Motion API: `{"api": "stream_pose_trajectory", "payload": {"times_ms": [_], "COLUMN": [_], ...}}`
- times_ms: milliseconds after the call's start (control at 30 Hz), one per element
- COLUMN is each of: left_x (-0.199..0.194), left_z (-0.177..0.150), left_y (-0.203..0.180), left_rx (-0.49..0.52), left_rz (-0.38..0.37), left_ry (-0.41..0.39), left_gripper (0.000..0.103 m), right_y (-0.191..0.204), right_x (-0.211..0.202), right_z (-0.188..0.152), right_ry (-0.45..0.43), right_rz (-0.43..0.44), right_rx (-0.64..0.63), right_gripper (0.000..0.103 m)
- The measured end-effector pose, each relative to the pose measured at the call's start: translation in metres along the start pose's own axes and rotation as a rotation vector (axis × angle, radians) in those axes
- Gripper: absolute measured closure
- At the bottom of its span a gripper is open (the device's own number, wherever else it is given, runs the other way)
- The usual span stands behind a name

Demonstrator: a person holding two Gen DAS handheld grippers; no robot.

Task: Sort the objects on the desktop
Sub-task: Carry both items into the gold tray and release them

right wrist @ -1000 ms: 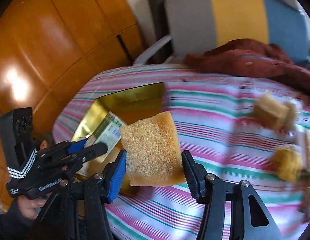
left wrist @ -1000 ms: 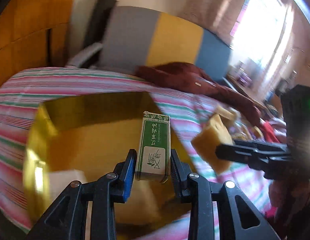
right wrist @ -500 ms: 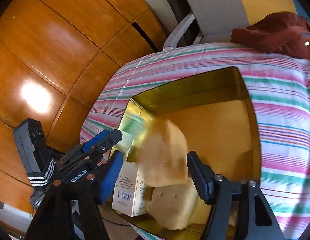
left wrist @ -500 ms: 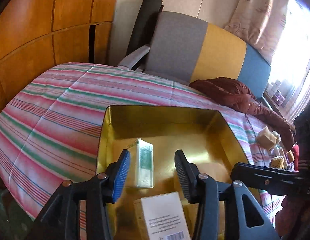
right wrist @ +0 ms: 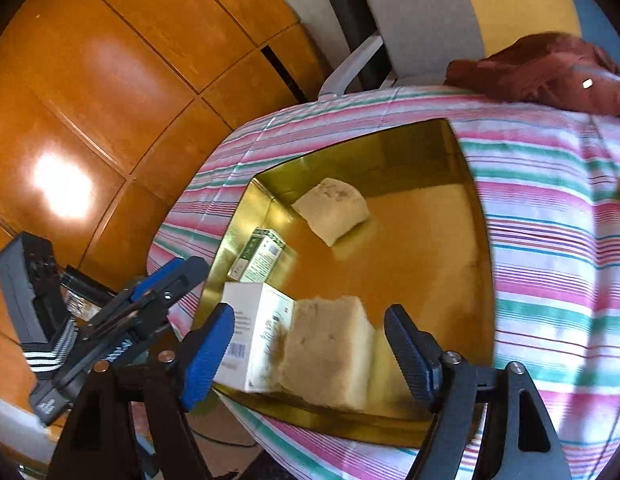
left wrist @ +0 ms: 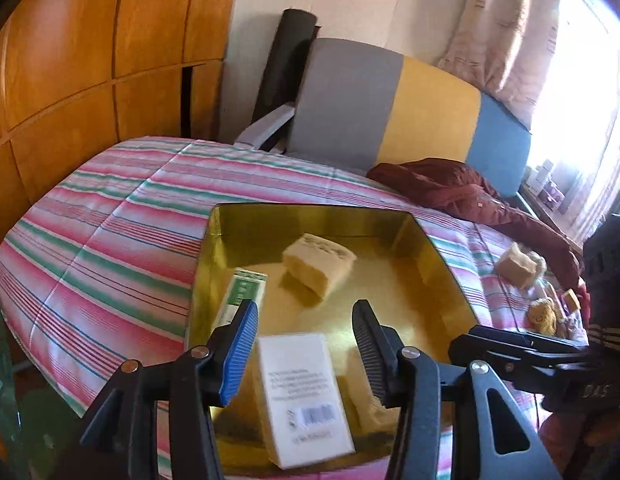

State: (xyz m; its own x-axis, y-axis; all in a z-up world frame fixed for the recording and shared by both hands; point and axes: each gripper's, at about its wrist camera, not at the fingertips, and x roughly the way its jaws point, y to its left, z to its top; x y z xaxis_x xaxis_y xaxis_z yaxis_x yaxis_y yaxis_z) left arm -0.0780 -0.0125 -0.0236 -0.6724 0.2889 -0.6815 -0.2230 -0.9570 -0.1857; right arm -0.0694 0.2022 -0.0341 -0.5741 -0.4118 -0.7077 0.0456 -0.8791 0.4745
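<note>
A gold tray (left wrist: 441, 276) (right wrist: 479, 216) lies on the striped tablecloth. In it are a green-and-white box (left wrist: 242, 292) (right wrist: 262, 256), a white box (left wrist: 302, 392) (right wrist: 254, 332), a yellow sponge (left wrist: 317, 264) (right wrist: 333, 208) near the far wall and another sponge (right wrist: 329, 360) at the near edge. My left gripper (left wrist: 304, 344) is open and empty above the tray's near side. My right gripper (right wrist: 310, 352) is open and empty above the near sponge. Each gripper shows at the edge of the other's view.
More sponge pieces (left wrist: 515, 266) lie on the tablecloth (left wrist: 110, 240) to the right of the tray. A dark red garment (left wrist: 449, 188) lies at the back against a grey, yellow and blue chair (left wrist: 389, 112). Wooden panels (right wrist: 110, 80) stand at left.
My left gripper let go of the green box, now in the tray. My right gripper let go of the yellow sponge, now by the tray's far wall. Both grippers drew back.
</note>
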Motion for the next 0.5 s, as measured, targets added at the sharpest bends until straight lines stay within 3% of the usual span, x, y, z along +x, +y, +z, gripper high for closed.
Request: {"api": "stream_pose_trajectory", "payload": {"times_ms": [233,500], "left_x": [-0.011,-0.008], "left_z": [-0.01,-0.026], "left_y": [-0.033,-0.063], "left_rx": [0.082,0.122], "left_rz": [-0.013,-0.072], "left_ry": [-0.008,0.04], "left_gripper": [0.053,0.053], "right_y": [-0.008,-0.031], "right_x": [-0.03,-0.054], "right_z": [-0.016,-0.035], "right_ry": [-0.064,-0.11], "right_rz": [-0.075,-0.187], "right_rx": [-0.014,-0.012], "right_gripper": [0.017,0.008]}}
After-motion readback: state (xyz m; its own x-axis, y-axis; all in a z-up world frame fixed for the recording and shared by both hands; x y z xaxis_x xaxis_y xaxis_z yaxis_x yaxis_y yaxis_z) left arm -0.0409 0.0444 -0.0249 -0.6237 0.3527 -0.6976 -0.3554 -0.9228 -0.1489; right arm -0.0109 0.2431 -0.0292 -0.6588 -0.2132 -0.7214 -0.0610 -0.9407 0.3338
